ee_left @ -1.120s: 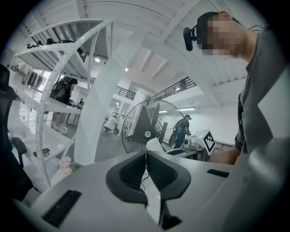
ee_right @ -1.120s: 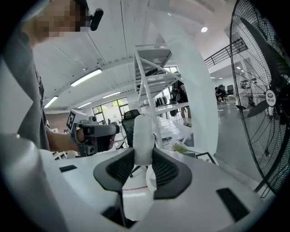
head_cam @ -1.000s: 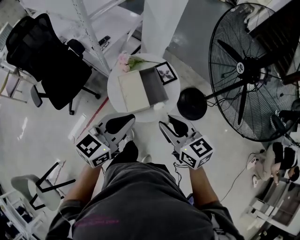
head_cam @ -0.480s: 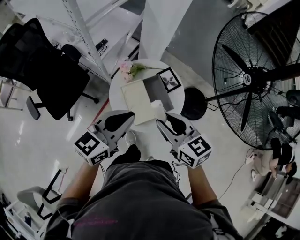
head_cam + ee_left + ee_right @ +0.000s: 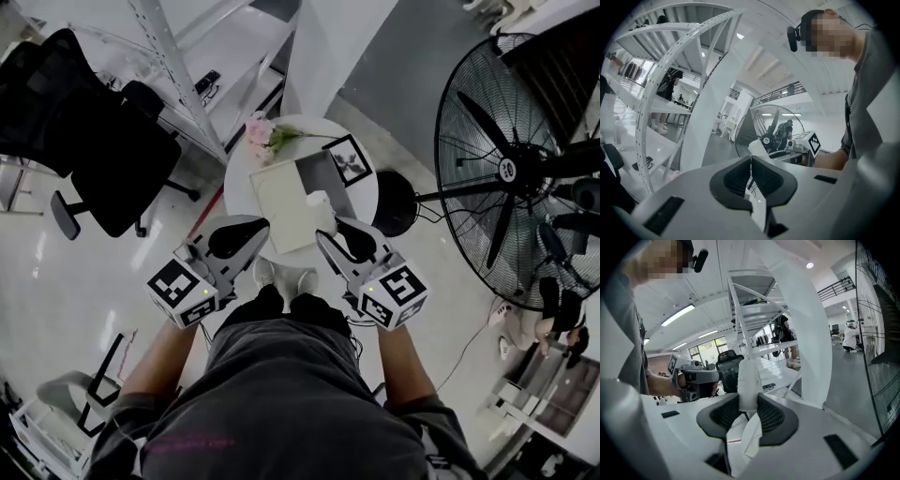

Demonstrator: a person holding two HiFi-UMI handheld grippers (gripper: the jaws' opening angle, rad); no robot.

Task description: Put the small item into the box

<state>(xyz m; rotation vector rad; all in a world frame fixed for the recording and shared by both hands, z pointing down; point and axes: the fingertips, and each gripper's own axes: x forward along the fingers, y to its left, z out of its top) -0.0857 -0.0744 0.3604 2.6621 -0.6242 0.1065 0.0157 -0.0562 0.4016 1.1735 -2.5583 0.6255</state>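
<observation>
One round white table [image 5: 364,199]; one open white box [image 5: 281,202]; one black-framed picture [image 5: 349,159]; one pink flower spray [image 5: 260,131]; one black office chair [image 5: 103,150]; one black pedestal fan [image 5: 511,169]; two grippers, left gripper [image 5: 258,230] and right gripper [image 5: 330,236]; one small white item [image 5: 319,199].

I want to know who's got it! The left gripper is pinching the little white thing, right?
Not quite. It is the right gripper that is pinching the little white thing, as the right gripper view shows. The left gripper has its jaws shut together with nothing between them.
</observation>
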